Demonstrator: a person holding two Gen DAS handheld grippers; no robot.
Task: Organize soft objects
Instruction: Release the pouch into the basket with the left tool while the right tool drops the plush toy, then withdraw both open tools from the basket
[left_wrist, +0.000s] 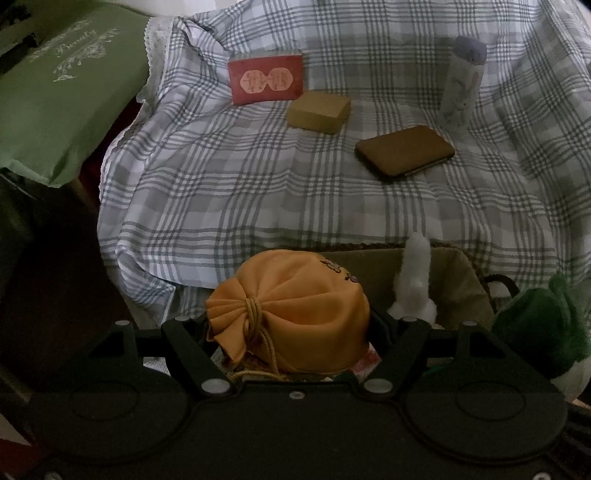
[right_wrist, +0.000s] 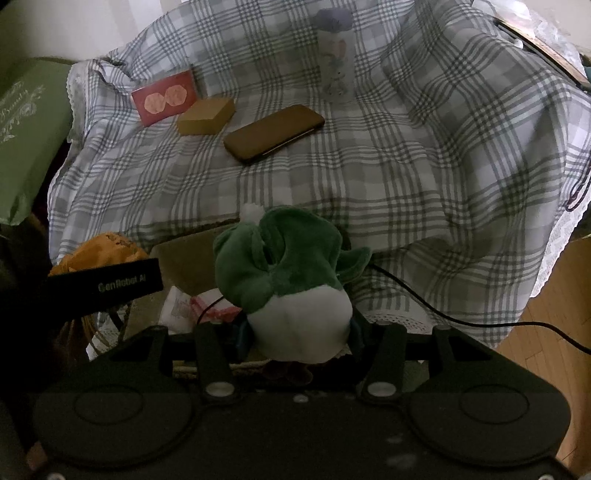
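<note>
Closest to my left lens, the left gripper (left_wrist: 288, 328) is clenched around an orange drawstring pouch (left_wrist: 295, 314), its knotted cord end turned toward the left finger. Just past the pouch I see a basket (left_wrist: 469, 280) with a tan lining, sitting at the near edge of a grey plaid cloth (left_wrist: 258, 184). A white fluffy piece (left_wrist: 415, 280) stands up from inside the basket.

On my right lens, the right gripper (right_wrist: 299, 332) is grasping a green and white plush toy (right_wrist: 291, 280) by its pale lower body; the green hooded part rises above the fingers. This toy hangs over the basket's (right_wrist: 192, 258) right side, and the same toy shows at the right edge of the left view. A black cable (right_wrist: 461, 317) trails off to the right beneath it.

Farther back on the cloth lie a red card (left_wrist: 266, 79), a tan block (left_wrist: 319, 110) just beside it, and a brown case (left_wrist: 404, 151) lying flat. A pale bottle with a dark cap (left_wrist: 461, 85) stands upright behind the case. A green cushion (left_wrist: 62, 99) sits to the left of the cloth.
</note>
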